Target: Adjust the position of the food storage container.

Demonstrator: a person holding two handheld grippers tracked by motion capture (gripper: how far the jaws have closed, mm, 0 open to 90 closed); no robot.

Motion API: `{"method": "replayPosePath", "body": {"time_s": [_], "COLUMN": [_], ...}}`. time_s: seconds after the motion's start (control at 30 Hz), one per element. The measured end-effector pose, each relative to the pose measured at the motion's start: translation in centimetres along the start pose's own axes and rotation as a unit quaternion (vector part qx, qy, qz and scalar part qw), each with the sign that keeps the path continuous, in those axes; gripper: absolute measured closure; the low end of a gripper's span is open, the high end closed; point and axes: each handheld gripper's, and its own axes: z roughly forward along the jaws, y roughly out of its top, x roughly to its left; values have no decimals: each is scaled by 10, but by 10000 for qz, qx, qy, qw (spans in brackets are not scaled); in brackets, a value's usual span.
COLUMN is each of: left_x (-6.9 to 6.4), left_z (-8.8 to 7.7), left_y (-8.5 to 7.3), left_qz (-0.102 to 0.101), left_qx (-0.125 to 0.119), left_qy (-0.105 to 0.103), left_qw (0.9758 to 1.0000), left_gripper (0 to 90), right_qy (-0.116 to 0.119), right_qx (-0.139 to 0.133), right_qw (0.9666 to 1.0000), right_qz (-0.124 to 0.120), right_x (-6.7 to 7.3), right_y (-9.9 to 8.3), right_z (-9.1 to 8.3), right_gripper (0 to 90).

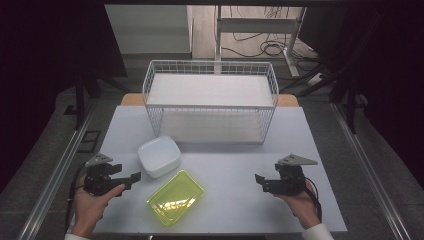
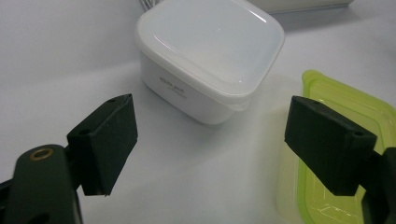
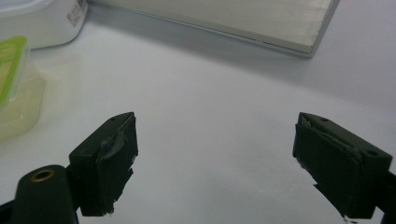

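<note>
Approach step, nothing gripped: left gripper (image 1: 129,182) jaws apart, aimed at white lidded container (image 1: 159,156); right gripper (image 1: 261,182) jaws apart over bare desk (image 1: 235,200); next, likely close in on container.

a pale table (image 1: 225,200) stands on a grey floor (image 1: 45,145), metal rails (image 1: 55,170) at both sides; beyond, a white desk frame (image 1: 260,25) and loose cables (image 1: 270,47) in dim surroundings.
</note>
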Motion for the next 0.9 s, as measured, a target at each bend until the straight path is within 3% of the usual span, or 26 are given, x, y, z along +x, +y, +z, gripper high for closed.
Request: {"method": "replayPosePath", "body": {"time_s": [0.23,0.57,0.67,0.9], "left_x": [0,-9,-11,-16], "left_z": [-3,-12,-13,-16], "left_y": [2,3,4,1], "left_qz": [-32,-20,-75,-159], "left_qx": [-47,-97,-99,57], "left_qy": [66,43,-39,-19], "left_qw": [10000,9999,9999,9999], "left_gripper": [166,171,190,263], "right_qy": [3,61,79,94], "right_qx": [82,81,112,238], "right_qw": [10000,9999,9999,9997], "right_qz": [-13,-60,-62,-34], "right_x": [-7,1,1,-5], "right_y": [-4,0,-1,-1], "right_z": [1,-5,-4,1], "right_gripper": [151,186,192,202]}}
